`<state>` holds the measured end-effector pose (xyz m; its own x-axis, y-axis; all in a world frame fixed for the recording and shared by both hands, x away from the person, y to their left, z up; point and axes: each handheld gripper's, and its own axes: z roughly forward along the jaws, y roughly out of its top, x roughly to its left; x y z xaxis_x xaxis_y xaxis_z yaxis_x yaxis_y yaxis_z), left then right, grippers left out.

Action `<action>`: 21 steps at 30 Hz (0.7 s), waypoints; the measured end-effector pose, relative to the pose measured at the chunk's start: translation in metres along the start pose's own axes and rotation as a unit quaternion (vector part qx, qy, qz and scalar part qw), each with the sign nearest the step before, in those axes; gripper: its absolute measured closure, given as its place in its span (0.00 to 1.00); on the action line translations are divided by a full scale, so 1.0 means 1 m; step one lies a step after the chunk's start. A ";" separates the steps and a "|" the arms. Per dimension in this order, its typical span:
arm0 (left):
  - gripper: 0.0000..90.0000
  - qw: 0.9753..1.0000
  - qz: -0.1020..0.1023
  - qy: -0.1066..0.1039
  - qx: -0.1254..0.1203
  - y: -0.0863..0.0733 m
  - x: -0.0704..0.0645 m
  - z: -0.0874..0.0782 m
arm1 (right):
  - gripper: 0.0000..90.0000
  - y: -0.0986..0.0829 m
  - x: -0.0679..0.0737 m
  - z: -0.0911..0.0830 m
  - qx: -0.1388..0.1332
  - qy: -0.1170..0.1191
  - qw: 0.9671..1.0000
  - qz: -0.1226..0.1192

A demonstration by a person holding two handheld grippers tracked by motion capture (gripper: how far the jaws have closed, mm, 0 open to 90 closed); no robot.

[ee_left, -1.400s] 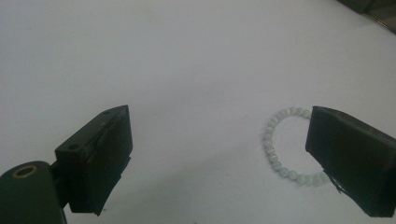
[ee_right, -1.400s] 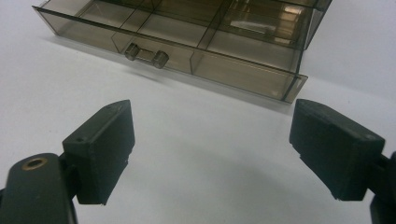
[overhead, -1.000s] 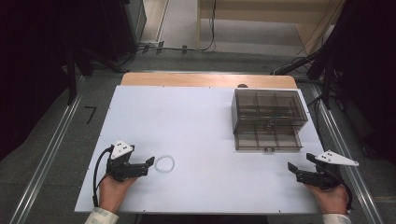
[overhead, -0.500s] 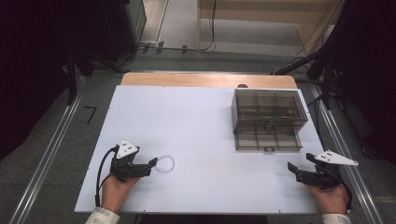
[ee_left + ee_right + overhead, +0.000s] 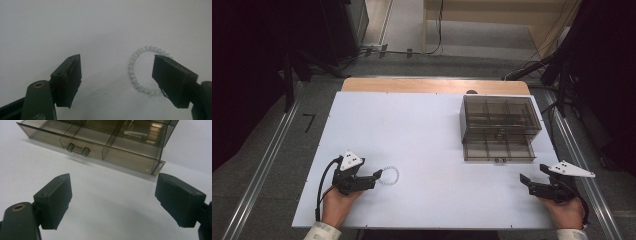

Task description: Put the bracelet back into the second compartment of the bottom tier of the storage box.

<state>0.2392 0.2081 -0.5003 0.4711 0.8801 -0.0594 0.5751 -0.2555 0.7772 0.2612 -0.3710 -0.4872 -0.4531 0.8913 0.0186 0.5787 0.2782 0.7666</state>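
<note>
Bead bracelet (image 5: 145, 70): flat on the white table (image 5: 427, 135), just ahead of the left gripper (image 5: 374, 176), jaws spread, one jaw overlapping the ring's far side. The beads are best straddled squarely before closing. Right gripper (image 5: 113, 200): jaws spread, nothing held, facing the smoked organiser box (image 5: 105, 142). Individual beads are resolved in the left gripper view; the drawer handle (image 5: 78, 149) is detailed in the right gripper view.

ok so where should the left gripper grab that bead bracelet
Grip the bracelet across one strand of its ring, best the near arc by the left gripper. It lies flat on the white table as a thin open loop, so come down from above with one jaw inside the ring and one outside. The jaws stand open, one already over its far side.
</note>
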 end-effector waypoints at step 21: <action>0.48 1.000 0.021 -0.004 0.014 0.000 -0.007 0.006 | 0.14 0.000 -0.001 0.000 -0.001 -0.001 1.000 0.000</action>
<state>0.2404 0.1994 -0.5037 0.5011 0.8648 -0.0324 0.5725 -0.3032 0.7618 0.2616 -0.3714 -0.4870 -0.4519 0.8919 0.0180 0.5773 0.2769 0.7681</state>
